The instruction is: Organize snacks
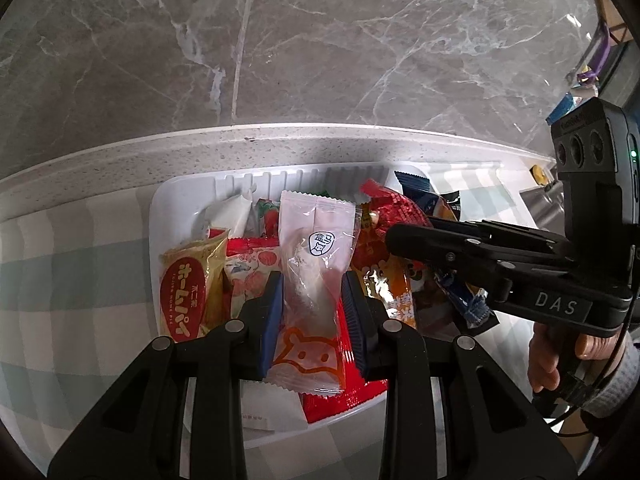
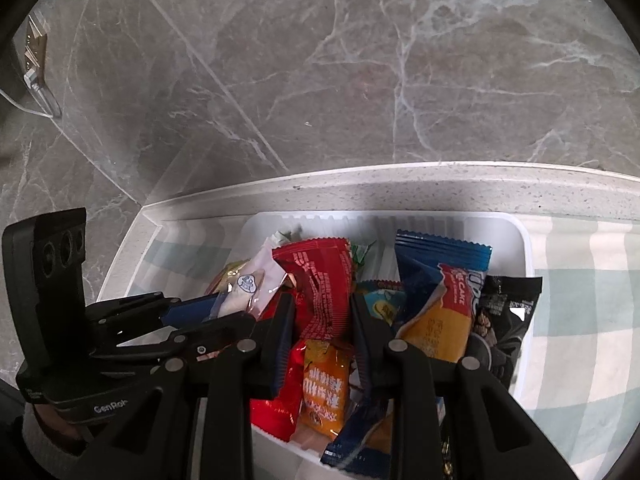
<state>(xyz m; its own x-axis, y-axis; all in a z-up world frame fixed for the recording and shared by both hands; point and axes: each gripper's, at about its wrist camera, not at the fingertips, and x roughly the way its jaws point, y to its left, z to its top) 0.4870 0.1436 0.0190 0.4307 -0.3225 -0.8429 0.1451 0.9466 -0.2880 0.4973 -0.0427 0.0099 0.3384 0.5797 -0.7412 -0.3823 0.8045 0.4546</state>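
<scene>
A white plastic tray (image 1: pixel 176 192) on a checked cloth holds several snack packets. My left gripper (image 1: pixel 312 292) is shut on a clear white packet with an orange bear (image 1: pixel 312 248) and holds it over the tray; it also shows in the right wrist view (image 2: pixel 250 284). My right gripper (image 2: pixel 322 312) is shut on a crinkled red packet (image 2: pixel 324 280) above the tray (image 2: pixel 524 248). Its fingers (image 1: pixel 408 240) reach in from the right in the left wrist view. Around them lie a yellow-red packet (image 1: pixel 188 292), a blue-orange cake packet (image 2: pixel 440 296), a black packet (image 2: pixel 504 312) and an orange packet (image 2: pixel 324 388).
The tray sits against a speckled white ledge (image 1: pixel 280 144) below a grey marble wall (image 1: pixel 320 40). Checked cloth (image 2: pixel 580 320) spreads to both sides. A person's hand (image 1: pixel 560 360) holds the right gripper's handle. Small items stand at the far right (image 1: pixel 580 92).
</scene>
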